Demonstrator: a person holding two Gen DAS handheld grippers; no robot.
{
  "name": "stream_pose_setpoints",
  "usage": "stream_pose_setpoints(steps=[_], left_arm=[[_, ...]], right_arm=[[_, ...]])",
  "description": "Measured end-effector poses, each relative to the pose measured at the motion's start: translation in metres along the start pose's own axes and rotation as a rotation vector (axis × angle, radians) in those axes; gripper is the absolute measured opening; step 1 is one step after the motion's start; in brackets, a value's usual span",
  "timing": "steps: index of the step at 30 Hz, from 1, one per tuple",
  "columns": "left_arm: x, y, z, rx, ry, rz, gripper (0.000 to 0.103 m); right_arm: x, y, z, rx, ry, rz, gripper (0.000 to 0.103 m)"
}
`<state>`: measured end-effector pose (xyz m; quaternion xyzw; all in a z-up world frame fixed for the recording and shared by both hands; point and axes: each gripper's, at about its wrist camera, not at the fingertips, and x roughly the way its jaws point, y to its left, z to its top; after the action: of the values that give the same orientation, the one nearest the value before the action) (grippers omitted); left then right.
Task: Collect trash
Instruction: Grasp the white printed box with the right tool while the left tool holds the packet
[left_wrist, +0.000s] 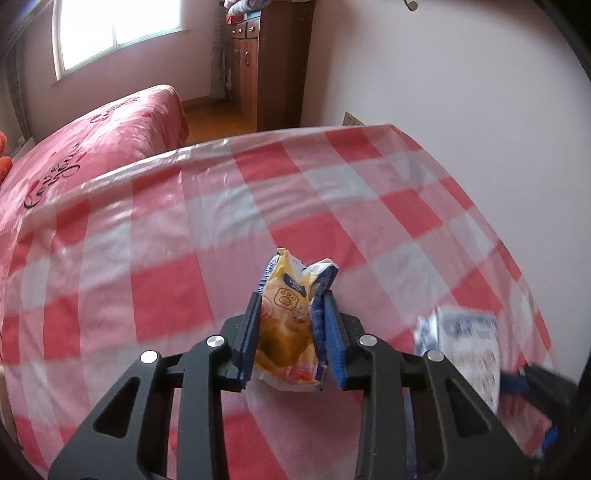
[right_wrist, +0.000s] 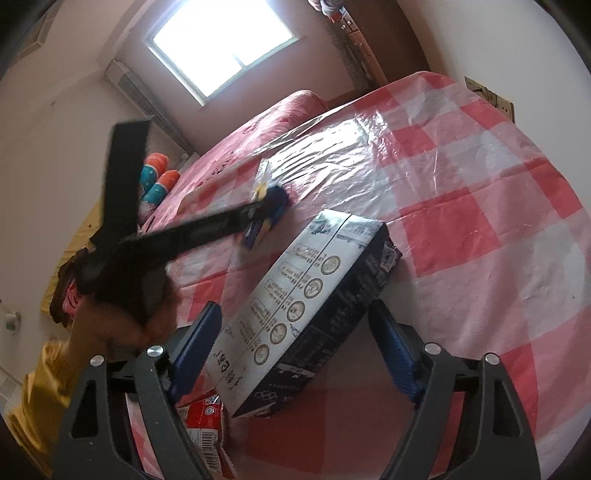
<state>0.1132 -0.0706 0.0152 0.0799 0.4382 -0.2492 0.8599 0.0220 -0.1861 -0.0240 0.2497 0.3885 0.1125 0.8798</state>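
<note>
My left gripper (left_wrist: 291, 314) is shut on a crumpled yellow snack wrapper (left_wrist: 286, 325) with a paw print, held just above the red-and-white checked tablecloth (left_wrist: 177, 280). It also shows in the right wrist view (right_wrist: 264, 210), blurred, with the wrapper (right_wrist: 262, 181) at its tip. My right gripper (right_wrist: 295, 325) is open, its blue pads (right_wrist: 199, 343) on either side of a dark carton (right_wrist: 310, 306) with white printed panels lying on the table; I cannot tell if they touch it. The carton shows blurred in the left wrist view (left_wrist: 469, 350).
A red-and-white wrapper with a barcode (right_wrist: 207, 421) lies under my right gripper's left finger. A bed with a pink cover (left_wrist: 92, 147) stands beyond the table's far edge. A wooden cabinet (left_wrist: 266, 62) stands at the back. A wall (left_wrist: 443, 74) borders the table's right side.
</note>
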Motion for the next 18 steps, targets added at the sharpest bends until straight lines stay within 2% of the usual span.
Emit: stream_pose_setpoints(steps=[4, 6, 9, 15, 18], left_arm=[[-0.016, 0.002, -0.021, -0.053, 0.001, -0.011, 0.031], [-0.024, 0.004, -0.031, -0.079, -0.003, -0.009, 0.031], [-0.034, 0.006, -0.043, -0.104, -0.010, -0.009, 0.030], [-0.051, 0.011, -0.059, -0.132, -0.025, -0.014, 0.030], [-0.064, 0.014, -0.063, -0.144, -0.046, -0.011, 0.029]], right_arm=[[0.003, 0.004, -0.001, -0.021, -0.002, -0.021, 0.082], [0.005, 0.006, -0.001, -0.025, -0.002, -0.017, 0.088], [0.009, 0.010, 0.001, -0.038, 0.000, -0.035, 0.089], [0.026, 0.033, 0.000, -0.165, 0.013, -0.174, 0.089], [0.033, 0.042, -0.001, -0.214, 0.024, -0.208, 0.089]])
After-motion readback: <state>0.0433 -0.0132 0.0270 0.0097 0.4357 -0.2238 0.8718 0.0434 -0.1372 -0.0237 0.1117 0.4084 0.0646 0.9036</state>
